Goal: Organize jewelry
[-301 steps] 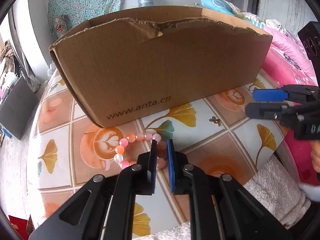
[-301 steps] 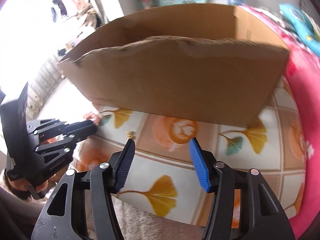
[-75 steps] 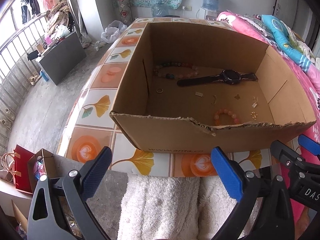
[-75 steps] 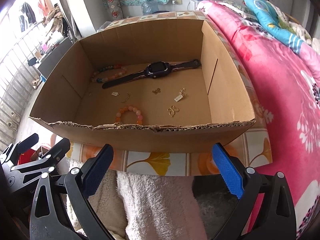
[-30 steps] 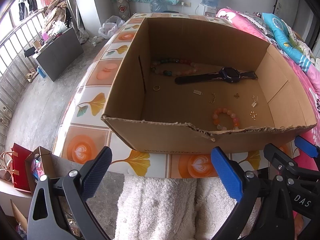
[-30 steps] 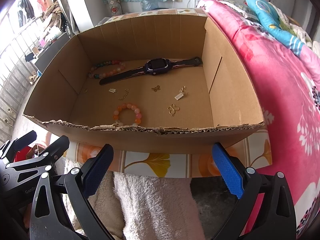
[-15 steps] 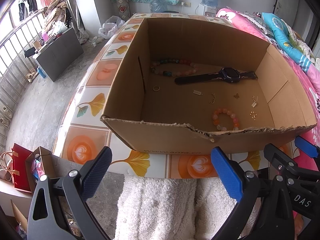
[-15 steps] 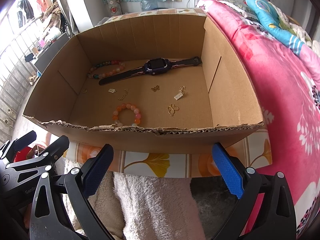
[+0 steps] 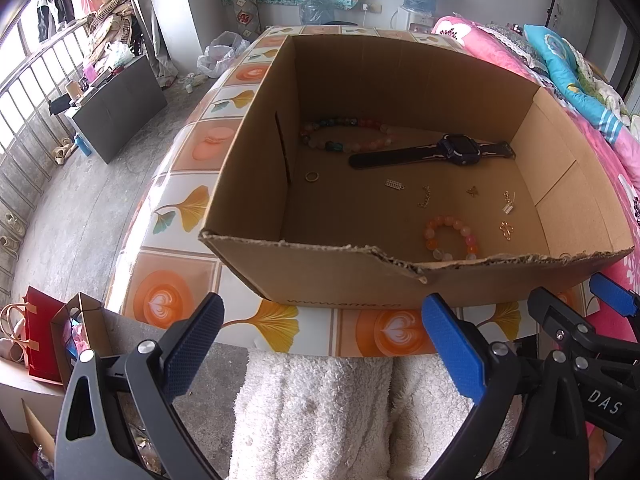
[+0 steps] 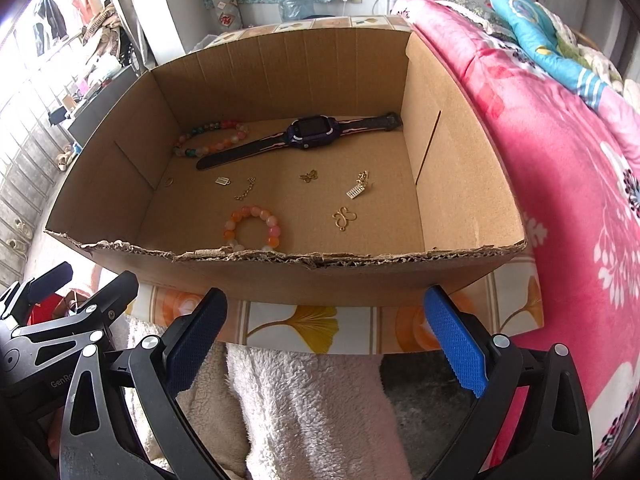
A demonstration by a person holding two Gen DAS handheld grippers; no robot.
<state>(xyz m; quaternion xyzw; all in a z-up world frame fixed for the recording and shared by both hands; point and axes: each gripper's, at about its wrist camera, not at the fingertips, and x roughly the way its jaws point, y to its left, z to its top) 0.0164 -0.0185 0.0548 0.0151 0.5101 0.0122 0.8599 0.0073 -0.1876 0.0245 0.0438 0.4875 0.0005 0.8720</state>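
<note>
Here both my grippers hang just off the near edge of the surface (image 9: 256,320), over a white fleecy cloth (image 10: 312,408). My left gripper (image 9: 320,344) has its jaws released wide with nothing between them, and my right gripper (image 10: 326,334) is the same, spread and holding nothing. Just past the edge sits the cardboard box (image 10: 360,276), its torn front wall nearest me. Inside, close to that wall, lies the orange and pink bead bracelet (image 10: 251,229). Further in are small gold pieces: a looped charm (image 10: 342,217), a butterfly (image 10: 308,176), a short chain (image 10: 245,189) and a ring (image 9: 311,176) by the left wall. By the far wall rest the dark watch (image 10: 312,133) and a longer multicoloured bead strand (image 10: 210,139).
</note>
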